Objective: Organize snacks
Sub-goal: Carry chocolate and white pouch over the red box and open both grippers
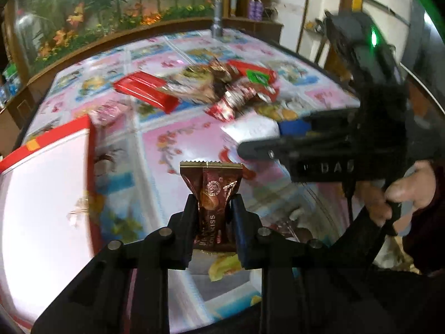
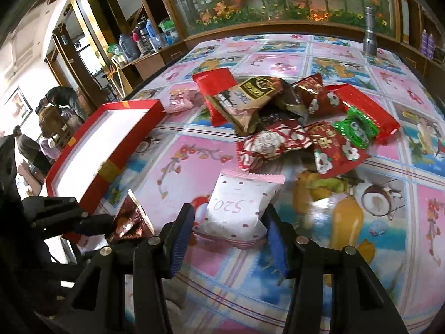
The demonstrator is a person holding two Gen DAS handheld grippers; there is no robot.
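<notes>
My left gripper [image 1: 212, 203] is shut on a brown snack packet [image 1: 214, 192] and holds it upright above the table; the same packet [image 2: 129, 221] shows in the right wrist view, beside the red box. My right gripper [image 2: 228, 211] is open, its fingers on either side of a white packet marked 520 [image 2: 239, 208] that lies on the table. A red box with a white inside [image 1: 91, 139] [image 2: 116, 150] sits to the left. A pile of red, brown and green snack packets [image 2: 292, 117] [image 1: 211, 83] lies in the middle of the table.
The table has a pink and blue flowered cloth [image 2: 361, 64]. A silver flashlight [image 2: 370, 39] stands at its far edge. A pink packet [image 2: 180, 100] lies by the box's far corner. A wooden cabinet with a flower picture [image 2: 278, 2] runs behind the table.
</notes>
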